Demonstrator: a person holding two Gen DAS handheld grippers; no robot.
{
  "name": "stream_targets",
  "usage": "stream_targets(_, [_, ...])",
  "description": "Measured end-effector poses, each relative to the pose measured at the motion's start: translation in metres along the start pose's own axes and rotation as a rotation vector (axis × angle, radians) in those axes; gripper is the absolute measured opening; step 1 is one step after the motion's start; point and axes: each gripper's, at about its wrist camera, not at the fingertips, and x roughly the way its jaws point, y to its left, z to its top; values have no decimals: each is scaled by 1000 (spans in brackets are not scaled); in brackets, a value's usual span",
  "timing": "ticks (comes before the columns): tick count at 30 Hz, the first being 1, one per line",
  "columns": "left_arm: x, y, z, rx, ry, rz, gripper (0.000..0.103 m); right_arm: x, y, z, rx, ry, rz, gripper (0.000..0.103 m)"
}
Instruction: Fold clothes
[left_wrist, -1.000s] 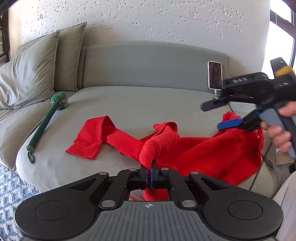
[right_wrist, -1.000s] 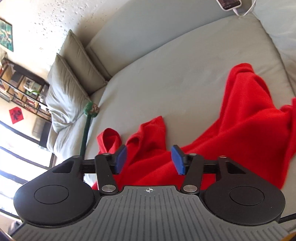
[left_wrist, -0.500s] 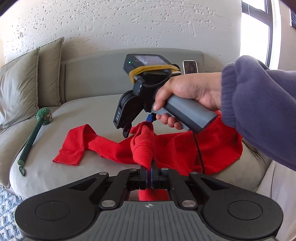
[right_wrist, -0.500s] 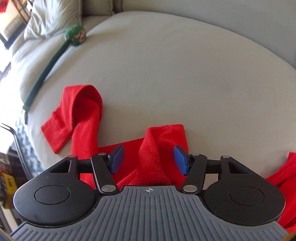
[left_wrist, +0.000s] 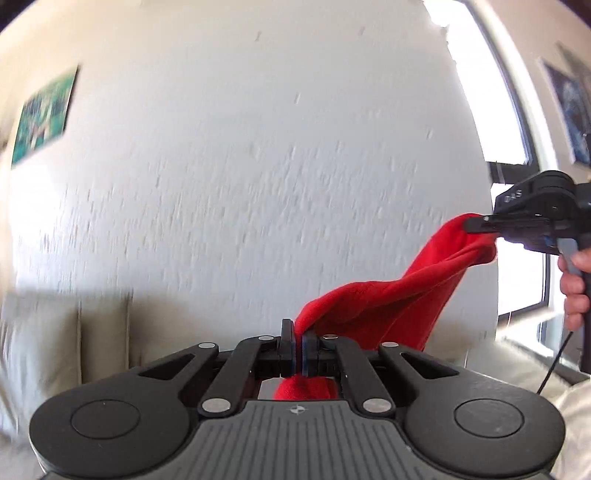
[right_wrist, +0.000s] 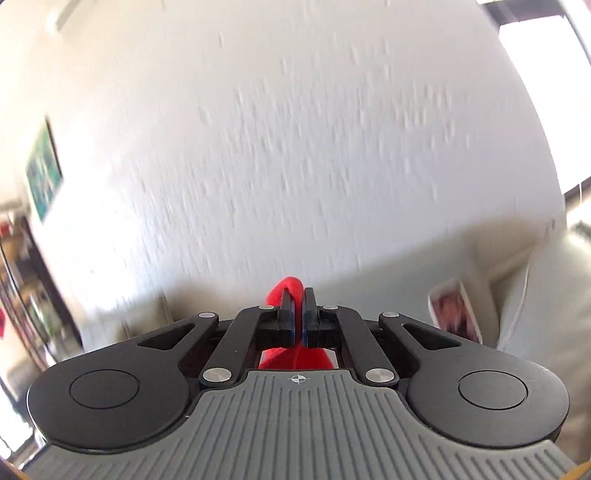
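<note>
A red garment (left_wrist: 399, 295) hangs in the air, stretched between my two grippers in front of the white wall. My left gripper (left_wrist: 297, 347) is shut on one bunched end of it. My right gripper (right_wrist: 297, 317) is shut on another end, a red fold (right_wrist: 286, 288) poking above its fingers. In the left wrist view the right gripper (left_wrist: 480, 223) shows at the right, higher up, pinching the cloth. The rest of the garment is hidden below both cameras.
A textured white wall (left_wrist: 240, 166) fills both views, which are blurred by motion. Grey sofa cushions (left_wrist: 66, 339) sit low at the left. A phone (right_wrist: 456, 312) leans at the sofa back. A window (left_wrist: 517, 110) is at the right.
Both grippers have risen sharply from the sofa with the garment. My right gripper, open half a second ago, has shut on the red cloth and moved off to the right.
</note>
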Motion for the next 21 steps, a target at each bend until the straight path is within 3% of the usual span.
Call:
stream_targets(2, [-8,-16,31,92,-121,-25,4,-54,7,47,-24,-160,25,3])
stream_targets(3, [-10,-25,36,141,-135,-36,4,-70,7,54,-51,-173,13,3])
stream_targets(5, [-8,-37,30,175,-84,-61,4,-101,7,65,-100,-183,-14,3])
stream_targets(8, [3,-46,-22,101,139,-109,4,-103,-21,26,-119,1,-50,3])
stream_targets(11, [2,-59,-107,41,423,-105,4,-87,-67,-53,-82,229,-105,3])
stream_targets(14, [-25,-70,-196,23,662,-90,4,-87,-123,-145,28,444,-181,3])
stream_targets(17, [-57,-76,-248,-40,825,-78,4,-102,-161,-221,111,590,-253,3])
stream_targets(21, [-80,-81,-273,-98,944,-68,6,-128,-187,-268,180,691,-322,3])
